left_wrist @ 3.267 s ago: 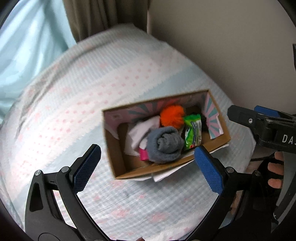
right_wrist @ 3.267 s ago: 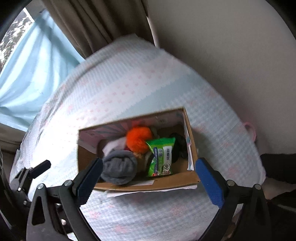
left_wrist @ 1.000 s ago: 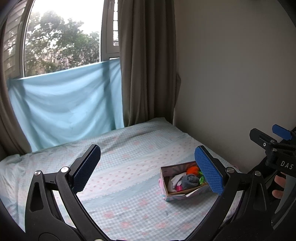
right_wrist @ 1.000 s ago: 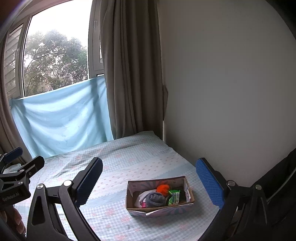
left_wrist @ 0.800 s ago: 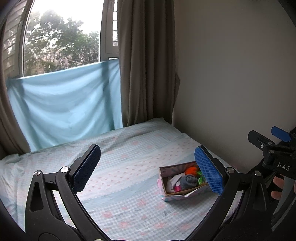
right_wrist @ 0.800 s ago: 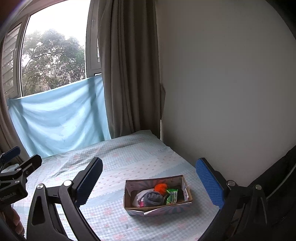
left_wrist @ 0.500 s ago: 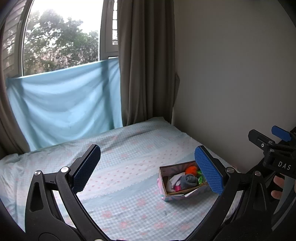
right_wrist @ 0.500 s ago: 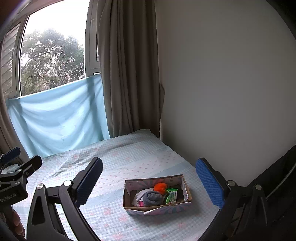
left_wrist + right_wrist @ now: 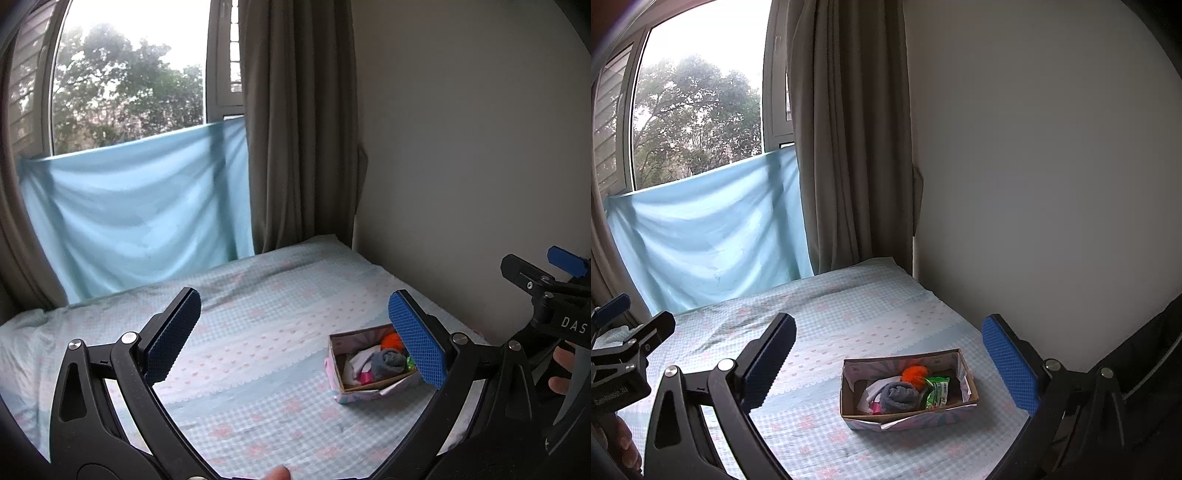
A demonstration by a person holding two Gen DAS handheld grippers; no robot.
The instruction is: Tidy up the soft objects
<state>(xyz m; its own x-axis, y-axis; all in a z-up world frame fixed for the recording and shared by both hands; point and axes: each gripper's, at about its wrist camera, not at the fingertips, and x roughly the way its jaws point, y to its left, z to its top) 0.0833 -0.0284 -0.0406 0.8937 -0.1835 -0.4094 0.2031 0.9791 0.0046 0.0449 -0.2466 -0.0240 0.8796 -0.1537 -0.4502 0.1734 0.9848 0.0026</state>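
Observation:
A cardboard box [image 9: 970, 386] with patterned outside sits on the bed near the right side; it also shows in the left wrist view [image 9: 334, 363]. It holds a rolled grey sock [image 9: 899, 396], an orange pompom [image 9: 914, 373], a green packet [image 9: 938, 392] and white and pink cloth [image 9: 873, 397]. The grey sock [image 9: 388, 362] and orange pompom [image 9: 392, 339] show in the left wrist view too. My left gripper [image 9: 295, 334] is open and empty, held well back from the box. My right gripper [image 9: 890, 363] is open and empty, also well back from it.
The bed [image 9: 827, 317] has a light blue checked sheet with pink spots. A plain wall [image 9: 1034, 184] runs along its right side. A brown curtain [image 9: 849, 147] and a blue cloth [image 9: 709, 229] hang below the window at the far end.
Both grippers have pulled far back and up from the box since the close view. In the last second the views have barely shifted. Both stay open.

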